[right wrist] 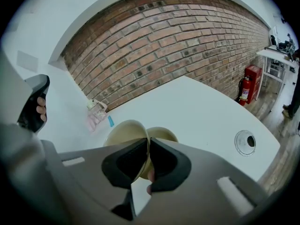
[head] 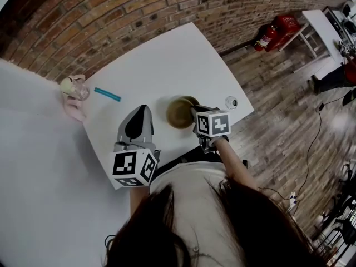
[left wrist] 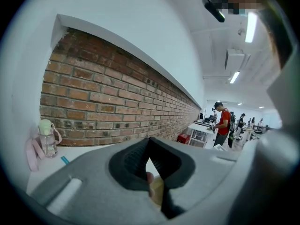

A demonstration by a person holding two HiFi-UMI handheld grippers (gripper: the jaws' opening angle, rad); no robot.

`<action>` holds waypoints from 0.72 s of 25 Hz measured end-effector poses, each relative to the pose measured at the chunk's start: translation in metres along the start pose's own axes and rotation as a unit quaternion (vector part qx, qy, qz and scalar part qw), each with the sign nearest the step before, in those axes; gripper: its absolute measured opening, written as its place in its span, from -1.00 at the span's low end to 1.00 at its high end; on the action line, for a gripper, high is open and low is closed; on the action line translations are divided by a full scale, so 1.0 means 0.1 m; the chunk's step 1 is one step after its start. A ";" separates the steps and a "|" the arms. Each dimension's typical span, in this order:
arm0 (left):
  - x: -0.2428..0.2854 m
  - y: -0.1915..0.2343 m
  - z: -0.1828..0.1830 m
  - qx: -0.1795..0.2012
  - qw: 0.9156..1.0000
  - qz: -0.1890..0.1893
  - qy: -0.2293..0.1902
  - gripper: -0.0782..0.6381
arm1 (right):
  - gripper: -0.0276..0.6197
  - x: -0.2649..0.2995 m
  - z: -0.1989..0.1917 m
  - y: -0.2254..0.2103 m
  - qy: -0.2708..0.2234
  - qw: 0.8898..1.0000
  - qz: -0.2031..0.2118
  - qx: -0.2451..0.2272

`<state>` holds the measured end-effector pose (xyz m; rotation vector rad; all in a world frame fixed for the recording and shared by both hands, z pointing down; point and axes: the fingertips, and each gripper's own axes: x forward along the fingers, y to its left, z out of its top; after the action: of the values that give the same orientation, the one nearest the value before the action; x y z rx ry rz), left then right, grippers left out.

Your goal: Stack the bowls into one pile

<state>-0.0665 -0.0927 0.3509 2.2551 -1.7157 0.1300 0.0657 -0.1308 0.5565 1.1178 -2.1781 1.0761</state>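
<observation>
At the upper left of the head view a water bottle (head: 74, 87) and a teal pen (head: 107, 94) sit on the white worktop (head: 167, 60), well apart from the job. Left of centre, my left hand-held gripper (head: 143, 110) hangs above the worktop with its jaws brought together on nothing. Its own view faces the brick wall, not the bowls.

At lower centre of the right gripper view, my right hand-held gripper (right wrist: 146, 146) is pinched tight on the rim of the tilted bowl (right wrist: 122, 131), which is up on edge. The second bowl (right wrist: 164, 134) rests on the worktop just behind it and to the right. Whether the two touch I cannot tell.

The risk I see is in that grip. I hold only a thin rim, so the tilted bowl could swivel between the pads or slip out as I level it. If I lower it off-centre, it may catch the second bowl's rim and shove it rightward, toward the cable hole (right wrist: 244, 142) and the worktop's edge. My left hand-held gripper is not steadying anything, so nothing would stop that slide.
</observation>
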 end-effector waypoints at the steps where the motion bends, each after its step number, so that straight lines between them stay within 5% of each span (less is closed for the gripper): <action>1: 0.02 -0.01 0.00 0.001 1.000 -0.002 0.001 -0.78 | -0.84 0.00 0.00 -0.03 -0.001 1.000 -0.002 0.003; 18: 0.22 -0.09 0.01 0.010 1.000 -0.012 0.016 -0.78 | -0.84 0.05 -0.04 -0.36 0.006 0.999 -0.033 0.018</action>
<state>-0.0521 -0.1110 0.3540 2.2743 -1.6782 0.1760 0.0926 -0.1427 0.5773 1.1883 -2.1050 1.0939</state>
